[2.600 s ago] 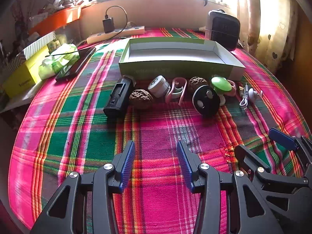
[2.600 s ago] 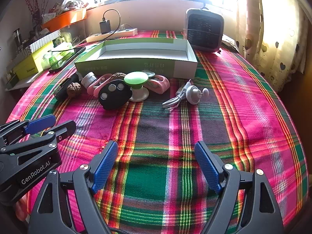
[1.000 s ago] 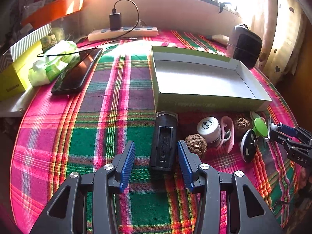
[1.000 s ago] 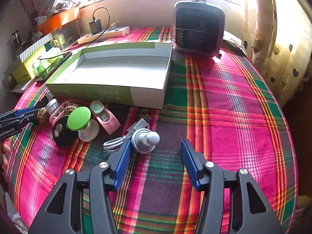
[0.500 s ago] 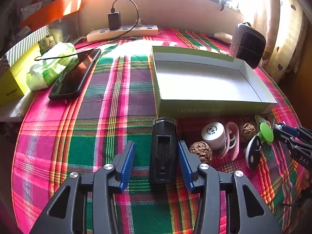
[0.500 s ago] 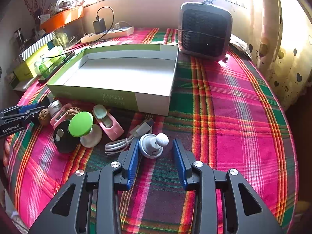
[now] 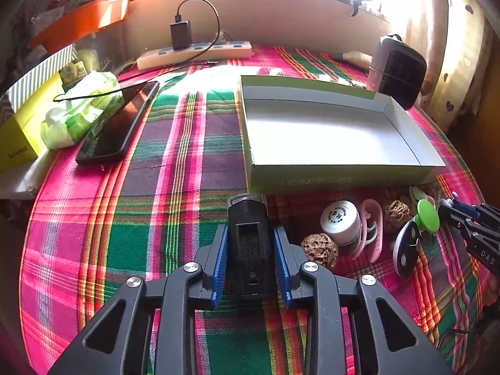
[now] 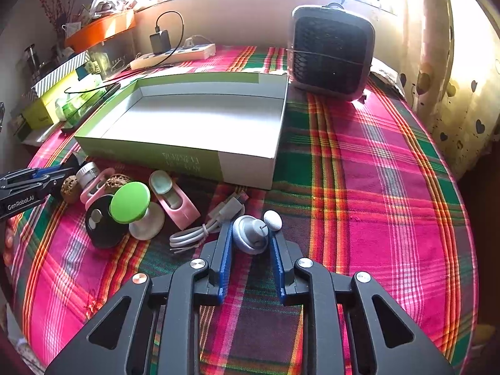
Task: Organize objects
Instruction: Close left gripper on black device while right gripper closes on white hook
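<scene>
My left gripper (image 7: 250,243) is shut on a black oblong device (image 7: 248,243) that lies on the plaid cloth, just in front of the green-walled open box (image 7: 328,175). My right gripper (image 8: 250,234) is shut on a small grey round gadget with a white knob (image 8: 251,232), next to a coiled grey cable (image 8: 200,231). A row of small items lies before the box: a walnut (image 7: 318,247), a white jar (image 7: 339,220), a pink clip (image 7: 372,228), a black disc (image 8: 100,225) and a green-topped knob (image 8: 129,201). The box is empty.
A black fan heater (image 8: 331,51) stands behind the box at right. A phone (image 7: 118,125), a green packet (image 7: 78,112) and a yellow box (image 7: 22,128) lie at the left. A power strip (image 7: 193,51) with a charger sits at the back wall.
Both grippers have moved forward and closed: the left around the black device, the right around the grey gadget.
</scene>
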Motion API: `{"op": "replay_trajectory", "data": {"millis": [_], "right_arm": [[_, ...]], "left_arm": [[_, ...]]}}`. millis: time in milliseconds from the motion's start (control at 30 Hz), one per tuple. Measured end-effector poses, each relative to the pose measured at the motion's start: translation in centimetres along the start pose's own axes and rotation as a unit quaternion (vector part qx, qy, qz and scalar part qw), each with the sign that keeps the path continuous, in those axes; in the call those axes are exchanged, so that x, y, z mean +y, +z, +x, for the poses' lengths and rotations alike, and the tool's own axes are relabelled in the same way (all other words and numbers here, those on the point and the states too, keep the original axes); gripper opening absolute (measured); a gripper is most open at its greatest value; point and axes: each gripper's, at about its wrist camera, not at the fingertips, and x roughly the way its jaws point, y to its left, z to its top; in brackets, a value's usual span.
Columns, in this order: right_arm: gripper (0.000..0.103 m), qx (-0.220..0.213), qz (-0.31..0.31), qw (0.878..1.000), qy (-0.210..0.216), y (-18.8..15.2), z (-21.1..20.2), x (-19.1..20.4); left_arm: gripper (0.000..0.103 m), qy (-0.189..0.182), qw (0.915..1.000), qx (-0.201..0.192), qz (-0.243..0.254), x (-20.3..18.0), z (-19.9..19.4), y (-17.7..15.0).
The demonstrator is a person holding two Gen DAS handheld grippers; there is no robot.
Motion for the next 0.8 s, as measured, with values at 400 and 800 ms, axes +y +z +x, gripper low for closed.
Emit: {"op": "replay_trajectory", "data": {"millis": [400, 800], "right_arm": [[0.024, -0.013, 0.001, 1.0, -0.003, 0.3, -0.7, 0.4], [0.024, -0.036, -0.004, 0.999, -0.004, 1.1, -2.2, 1.0]], "left_arm": [[0.025, -0.002, 1.0, -0.007, 0.0, 0.0, -0.6, 0.2], [0.025, -0.004, 0.9995, -0.028, 0.01, -0.3, -2.4, 0.9]]}}
